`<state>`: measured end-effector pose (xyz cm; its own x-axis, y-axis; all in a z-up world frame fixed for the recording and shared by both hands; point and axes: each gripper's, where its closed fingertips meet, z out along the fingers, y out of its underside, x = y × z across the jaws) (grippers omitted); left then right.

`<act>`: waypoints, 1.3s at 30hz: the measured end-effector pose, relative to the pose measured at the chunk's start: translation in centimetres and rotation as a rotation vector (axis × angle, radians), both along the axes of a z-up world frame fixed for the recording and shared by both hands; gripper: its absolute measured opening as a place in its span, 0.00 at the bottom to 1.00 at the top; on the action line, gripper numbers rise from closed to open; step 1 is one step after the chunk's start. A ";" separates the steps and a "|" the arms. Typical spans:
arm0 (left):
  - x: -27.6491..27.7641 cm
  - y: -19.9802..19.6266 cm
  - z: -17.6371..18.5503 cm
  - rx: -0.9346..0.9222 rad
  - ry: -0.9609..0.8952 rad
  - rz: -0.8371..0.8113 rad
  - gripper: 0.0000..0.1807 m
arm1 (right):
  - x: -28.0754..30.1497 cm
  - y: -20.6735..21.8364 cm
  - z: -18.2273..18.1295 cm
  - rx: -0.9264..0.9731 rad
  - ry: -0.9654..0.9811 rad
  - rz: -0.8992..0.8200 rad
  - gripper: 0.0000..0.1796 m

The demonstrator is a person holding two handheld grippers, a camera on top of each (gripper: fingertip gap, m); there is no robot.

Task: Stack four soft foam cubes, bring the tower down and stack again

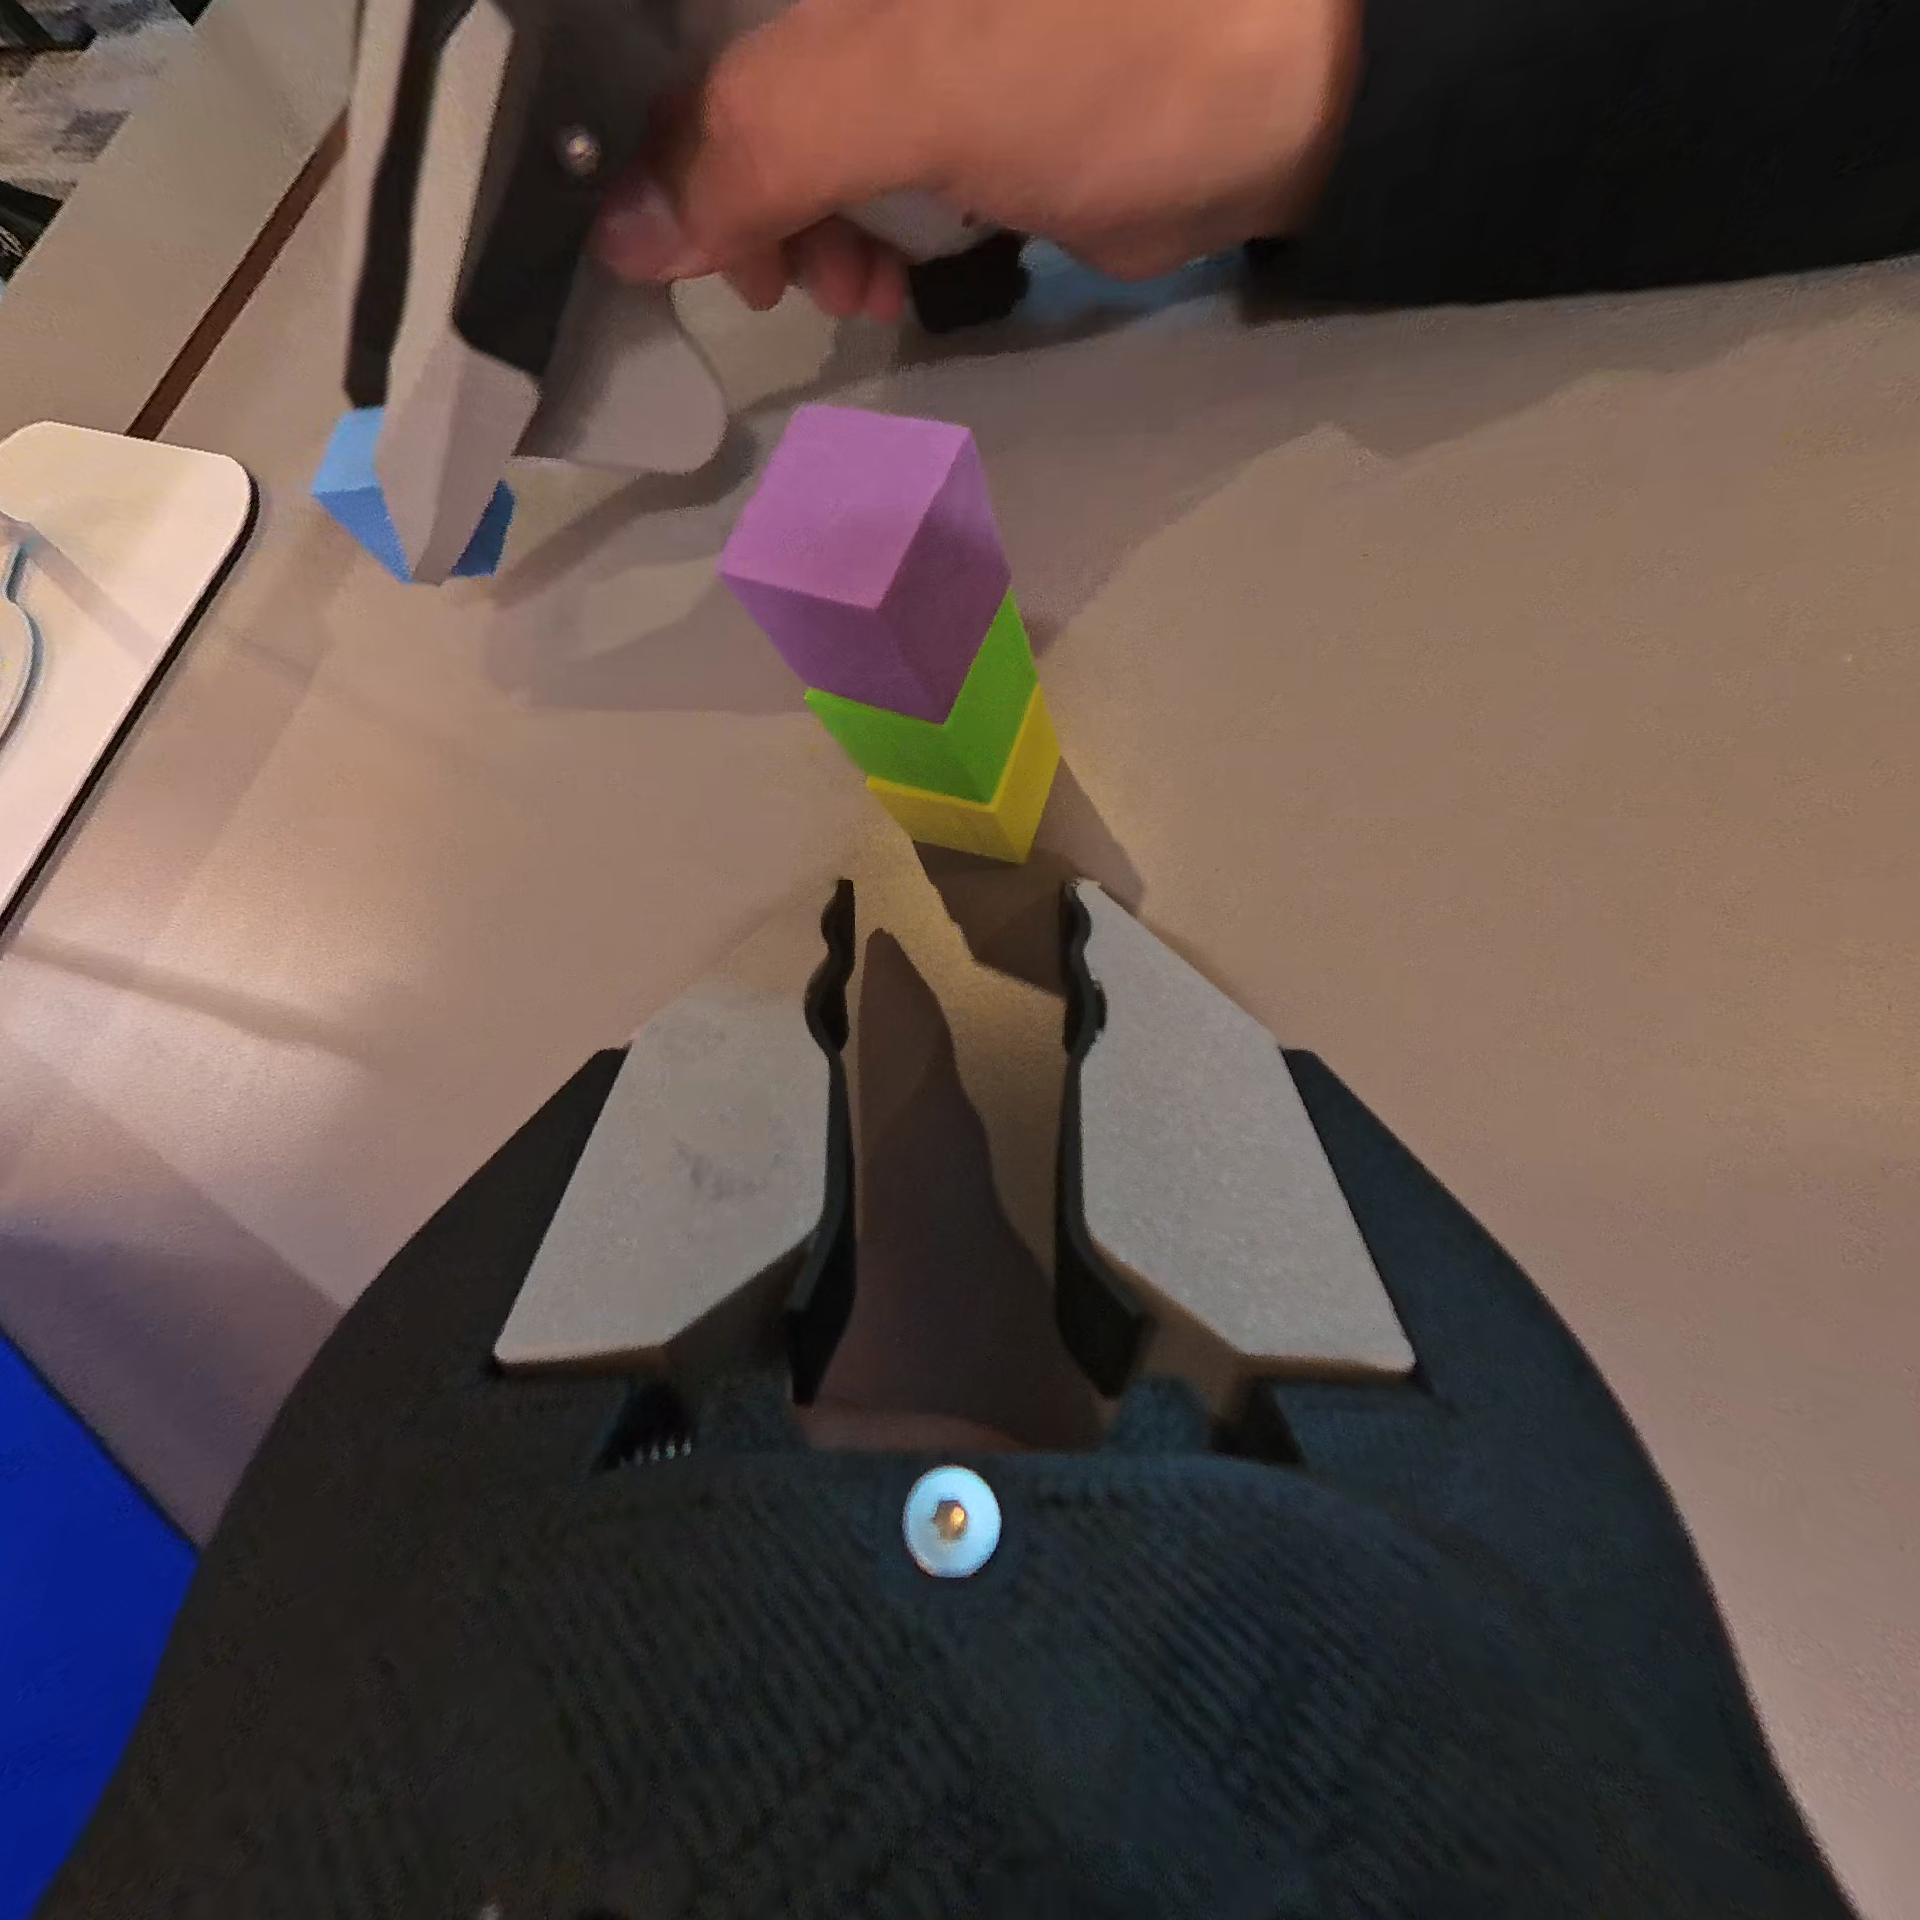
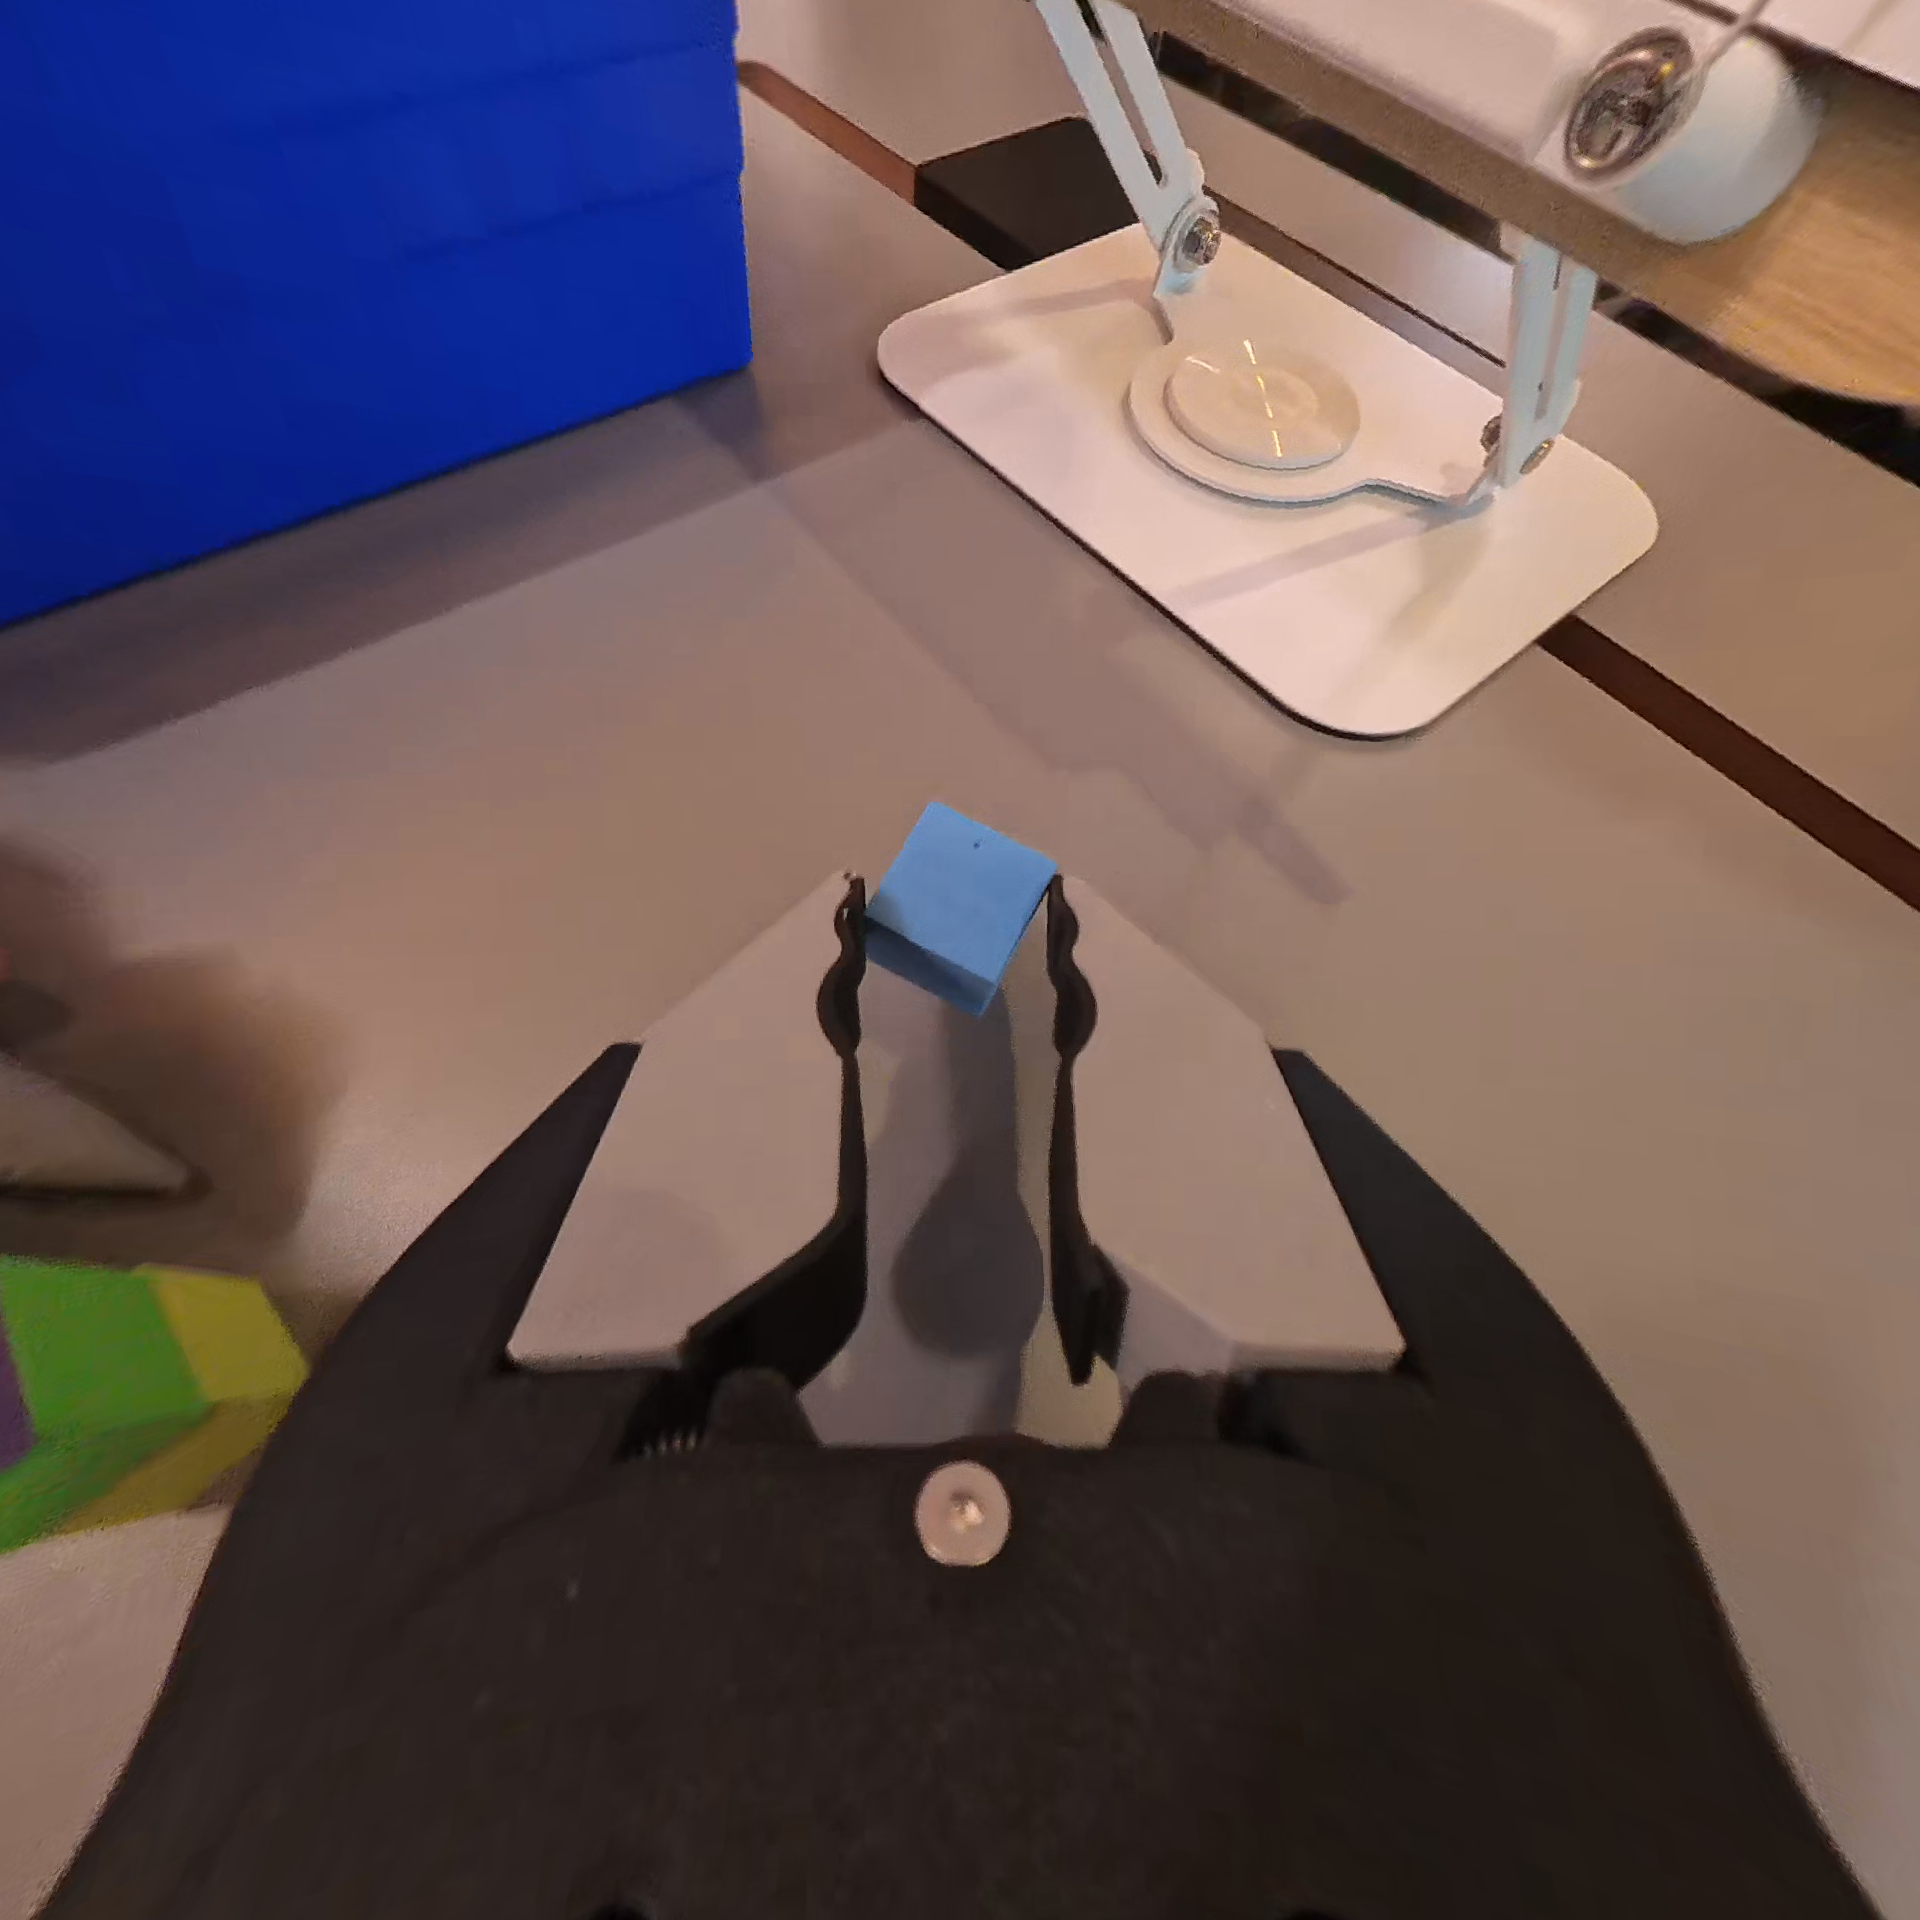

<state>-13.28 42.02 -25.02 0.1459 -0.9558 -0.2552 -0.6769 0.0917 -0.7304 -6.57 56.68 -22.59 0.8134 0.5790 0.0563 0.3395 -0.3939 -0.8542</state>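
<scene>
Right claw (image 2: pixel 951 914) clenched on blue cube (image 2: pixel 956 909), frame centre. Left claw (image 1: pixel 961 904) released, empty, just below tower on table (image 1: pixel 1455 831): purple cube (image 1: pixel 868 556) atop green cube (image 1: pixel 935 727) atop yellow cube (image 1: pixel 977 810).

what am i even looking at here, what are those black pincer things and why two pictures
Each black pincer is a hand-held claw with a camera on it, looking along its two fingers. A person holds one in each hand. The left wrist view shows the left claw, open and empty, facing a tower on the table: yellow cube at the bottom, green cube, purple cube on top. The right wrist view shows the right claw around a blue cube. Beyond it are a white lamp base and a blue box.
</scene>
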 end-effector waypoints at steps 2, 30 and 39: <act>0.0 0.0 0.0 0.002 0.000 0.000 0.21 | 0.3 -1.2 0.4 0.023 0.013 0.014 0.18; 0.0 0.0 0.0 0.012 0.001 -0.001 0.21 | -0.1 -9.0 2.7 0.012 0.064 0.296 0.18; 0.0 0.0 0.0 0.012 0.001 -0.001 0.21 | -3.9 -13.8 6.8 0.108 0.144 0.624 0.18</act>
<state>-13.25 42.05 -24.98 0.1445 -0.9528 -0.2670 -0.6774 0.1015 -0.7286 -10.43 42.90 -15.83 0.3297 0.9424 0.0559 0.3561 -0.0693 -0.9319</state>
